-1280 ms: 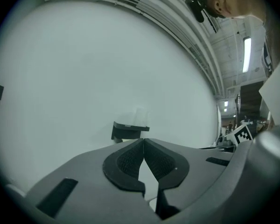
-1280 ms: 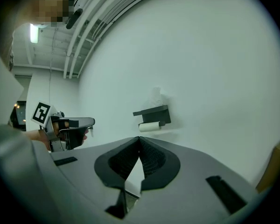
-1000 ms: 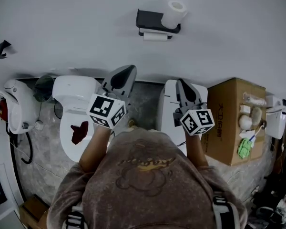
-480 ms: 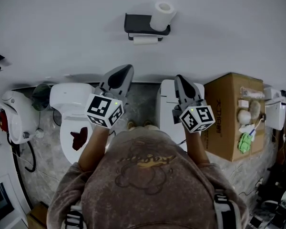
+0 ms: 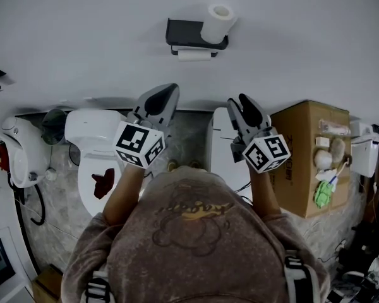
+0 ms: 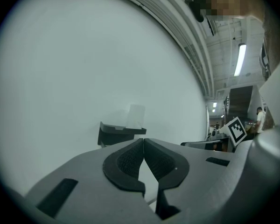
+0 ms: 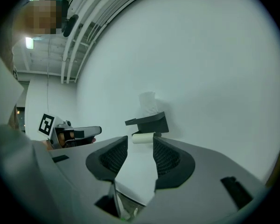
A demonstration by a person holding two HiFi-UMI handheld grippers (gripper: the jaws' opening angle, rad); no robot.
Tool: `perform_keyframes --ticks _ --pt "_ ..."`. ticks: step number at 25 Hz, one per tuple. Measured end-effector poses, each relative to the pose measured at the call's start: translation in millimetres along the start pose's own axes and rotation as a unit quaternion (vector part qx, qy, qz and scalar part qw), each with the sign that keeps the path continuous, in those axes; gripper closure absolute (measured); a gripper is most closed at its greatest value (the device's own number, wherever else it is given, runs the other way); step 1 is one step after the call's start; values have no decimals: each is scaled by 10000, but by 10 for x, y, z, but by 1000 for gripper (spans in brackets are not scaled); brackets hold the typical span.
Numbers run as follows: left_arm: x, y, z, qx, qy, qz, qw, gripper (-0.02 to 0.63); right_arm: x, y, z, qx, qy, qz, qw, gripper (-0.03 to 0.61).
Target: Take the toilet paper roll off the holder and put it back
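On right end of holder [image 5: 186, 29], roll [image 5: 217, 21] stands upright. Left tongs [image 5: 166, 95] clenched, empty. Right tongs [image 5: 238, 101] just been opening, nothing between them.

1. Toilet paper roll [image 5: 218, 21], ahead of both claws, was plain white.
2. Holder [image 5: 188, 33] under it was matt black.
3. Left gripper [image 5: 166, 95] and right gripper [image 5: 238, 101] were grey with black ribbed pads; their square markers [image 5: 139, 145] were black-and-white.
4. Cardboard box [image 5: 303, 156], right of the right claw, was brown.
5. Toilet [image 5: 91, 128], left of the left claw, was white.
6. Wall [image 5: 82, 36] was pale grey.
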State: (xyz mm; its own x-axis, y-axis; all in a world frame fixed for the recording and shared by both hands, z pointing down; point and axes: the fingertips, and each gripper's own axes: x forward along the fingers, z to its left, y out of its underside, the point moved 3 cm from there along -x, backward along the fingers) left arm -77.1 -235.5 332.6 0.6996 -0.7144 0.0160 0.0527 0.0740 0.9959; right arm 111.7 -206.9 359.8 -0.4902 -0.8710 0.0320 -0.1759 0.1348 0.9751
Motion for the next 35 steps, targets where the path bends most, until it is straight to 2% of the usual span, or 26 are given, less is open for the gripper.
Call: perform_keyframes --ticks 6,9,20,35 --pt "25 3 57 -37 -50 -27 10000 594 205 -153 -76 226 -325 -26 9992 257" --pt "39 2 69 -47 -53 -27 10000 594 347 -303 -89 142 -507 -41 9986 214" --pt "39 -13 111 -43 -160 -50 9999 594 1072 -968 -182 -451 -913 -262 9945 177" --pt "7 23 238 -46 -312 37 9995 594 1819 -1127 -253 -824 -1082 -74 9907 176"
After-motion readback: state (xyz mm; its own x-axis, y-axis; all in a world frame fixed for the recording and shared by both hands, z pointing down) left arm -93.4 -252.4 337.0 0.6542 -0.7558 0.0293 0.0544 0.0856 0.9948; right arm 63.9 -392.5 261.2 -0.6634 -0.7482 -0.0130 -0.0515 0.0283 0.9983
